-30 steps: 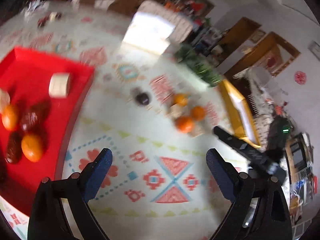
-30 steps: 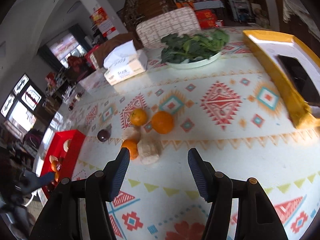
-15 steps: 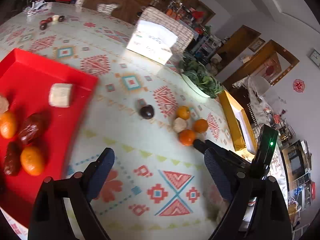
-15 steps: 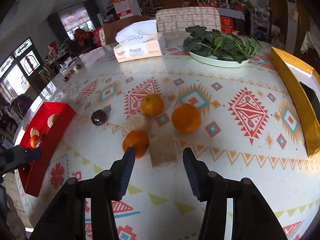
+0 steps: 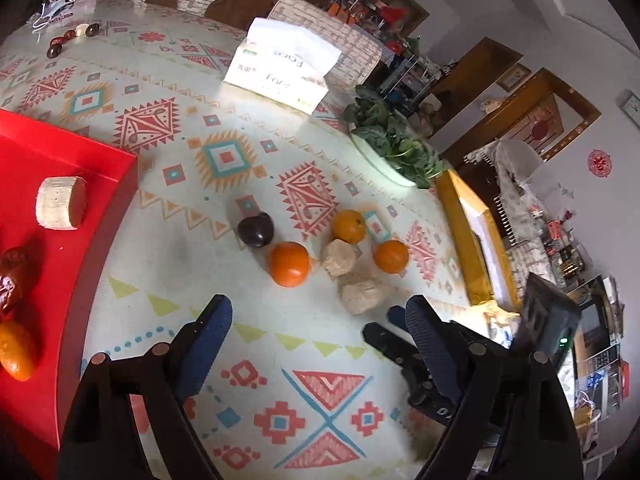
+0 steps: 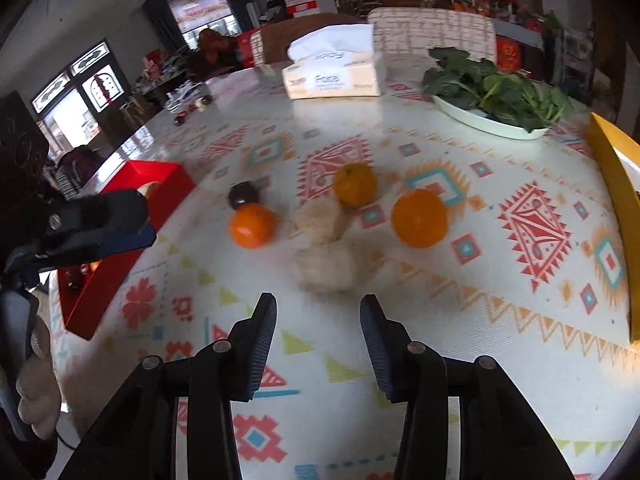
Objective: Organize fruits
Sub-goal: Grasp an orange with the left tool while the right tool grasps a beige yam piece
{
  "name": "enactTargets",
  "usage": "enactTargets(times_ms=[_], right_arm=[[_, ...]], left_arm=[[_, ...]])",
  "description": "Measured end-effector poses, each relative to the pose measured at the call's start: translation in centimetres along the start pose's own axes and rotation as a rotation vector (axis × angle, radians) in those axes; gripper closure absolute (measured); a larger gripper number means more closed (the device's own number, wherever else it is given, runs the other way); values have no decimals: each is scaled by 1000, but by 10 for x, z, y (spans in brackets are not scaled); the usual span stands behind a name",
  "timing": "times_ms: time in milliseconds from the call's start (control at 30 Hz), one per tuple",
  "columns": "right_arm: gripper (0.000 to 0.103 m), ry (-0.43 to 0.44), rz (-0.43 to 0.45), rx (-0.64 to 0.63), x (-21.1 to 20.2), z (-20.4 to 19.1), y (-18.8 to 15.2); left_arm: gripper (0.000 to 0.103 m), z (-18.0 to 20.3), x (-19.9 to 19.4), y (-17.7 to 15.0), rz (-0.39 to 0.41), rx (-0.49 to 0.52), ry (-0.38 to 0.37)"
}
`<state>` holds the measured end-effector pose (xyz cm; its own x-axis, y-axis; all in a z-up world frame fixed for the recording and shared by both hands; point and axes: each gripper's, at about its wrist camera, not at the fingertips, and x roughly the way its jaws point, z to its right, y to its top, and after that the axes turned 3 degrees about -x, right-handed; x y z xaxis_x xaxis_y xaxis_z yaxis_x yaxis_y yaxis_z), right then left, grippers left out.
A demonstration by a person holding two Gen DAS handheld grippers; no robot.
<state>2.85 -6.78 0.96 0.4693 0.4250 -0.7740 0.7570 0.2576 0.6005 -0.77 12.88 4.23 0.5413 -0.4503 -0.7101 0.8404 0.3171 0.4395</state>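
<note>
Three oranges (image 5: 289,263) (image 5: 350,225) (image 5: 391,255), a dark plum (image 5: 255,229) and two beige chunks (image 5: 339,256) (image 5: 362,291) lie together on the patterned tablecloth. A red tray (image 5: 48,264) at the left holds a beige slice (image 5: 61,203), dark red fruit and an orange. My left gripper (image 5: 316,312) is open and empty, short of the near orange. My right gripper (image 6: 318,312) is open and empty, just short of the nearest beige chunk (image 6: 326,266). The oranges (image 6: 253,226) (image 6: 419,218) (image 6: 355,184) and plum (image 6: 241,194) show beyond it.
A tissue box (image 5: 282,76) and a plate of greens (image 5: 394,148) stand at the back. A yellow tray (image 5: 474,248) lies at the right. Small dark items (image 5: 72,36) sit at the far left edge. The red tray also shows in the right wrist view (image 6: 132,240).
Both grippers have moved closer to the fruit cluster. The right gripper's jaws have narrowed somewhat and now frame the nearest beige chunk. Nothing has been picked up.
</note>
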Motion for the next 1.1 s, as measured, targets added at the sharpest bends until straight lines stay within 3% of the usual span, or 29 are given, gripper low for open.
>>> enactTargets(times_ms=[300,433,500,567,600,833,967,1100], right_arm=[[55,17,33,95,16,2,13],[55,24,48,111,18,3,15],[55,30,48,117,19,3,16],[64,33,42,113,18,3,15],[64,29,43,112,17,2,15],[65,-1,74,133,2,7,10],[65,-10,80,156,-2,13,7],[65,-7,76,176,-3,20,6]], left_arm=[[16,-22,35,18,-30,1,95],[18,-19,36,18,-2,53,154],[25,-14,38,17,1,92,190],[36,-8,42,14,-3,142,217],[41,-6,44,13,-6,159,222],[44,12,56,7,-1,264,266],[71,17,60,6,7,306,298],[72,16,58,4,14,299,280]])
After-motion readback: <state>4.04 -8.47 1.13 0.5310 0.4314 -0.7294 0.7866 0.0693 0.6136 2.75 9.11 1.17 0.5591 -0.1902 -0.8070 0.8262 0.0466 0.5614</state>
